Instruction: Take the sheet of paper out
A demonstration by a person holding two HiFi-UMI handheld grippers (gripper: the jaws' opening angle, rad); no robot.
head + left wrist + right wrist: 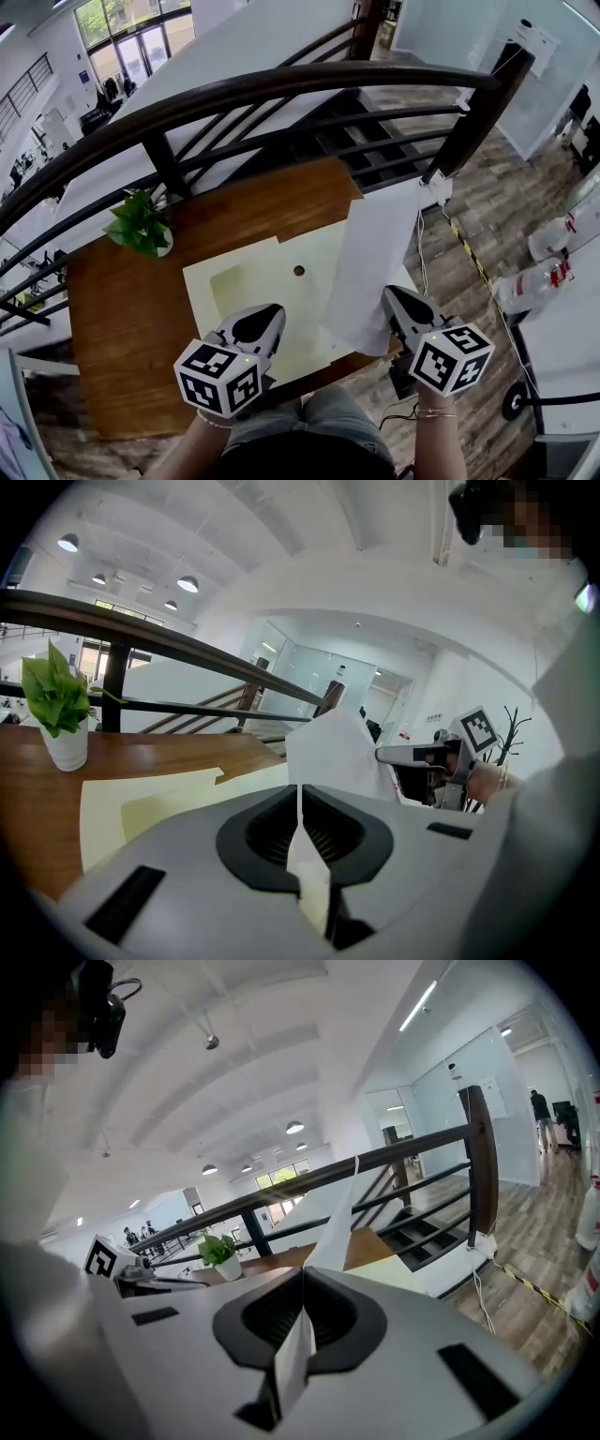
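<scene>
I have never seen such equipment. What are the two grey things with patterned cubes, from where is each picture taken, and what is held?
There is no robot: a person holds a two-jaw tool in each hand, the left gripper and the right gripper; the cubes are part of them. The head view comes from a camera on the person's head, looking down. The two gripper views come from cameras riding on each tool, looking along its jaws. On the wooden table are a pale yellow envelope and a potted plant. The right gripper is shut on a white sheet of paper, held raised. The left gripper is shut on a thin pale edge, seemingly the envelope's.
</scene>
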